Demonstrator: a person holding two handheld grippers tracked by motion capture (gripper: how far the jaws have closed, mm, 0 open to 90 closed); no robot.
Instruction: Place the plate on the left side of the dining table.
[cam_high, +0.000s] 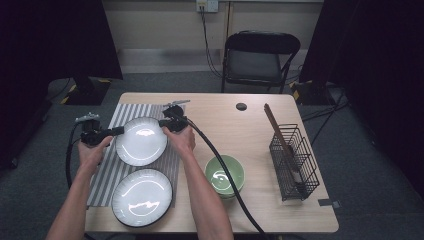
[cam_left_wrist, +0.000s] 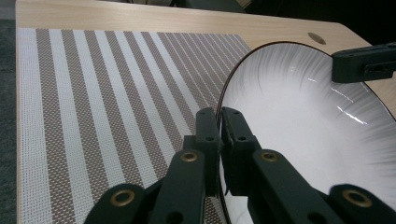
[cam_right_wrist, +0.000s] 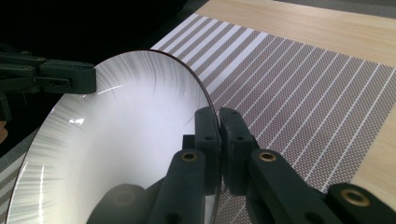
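Table (cam_high: 260, 125): light wood, bearing all items listed.
Striped mat (cam_high: 107, 175): flat on left part of table, under both plates.
Held plate (cam_high: 141, 141): white, dark-rimmed, above far part of mat, clamped at opposite rim edges.
Second plate (cam_high: 142, 197): resting on near end of mat.
Green bowl (cam_high: 224, 175): right of mat.
Left gripper (cam_left_wrist: 219, 122): jaws closed on left rim of held plate.
Right gripper (cam_right_wrist: 218, 122): jaws closed on right rim of held plate.
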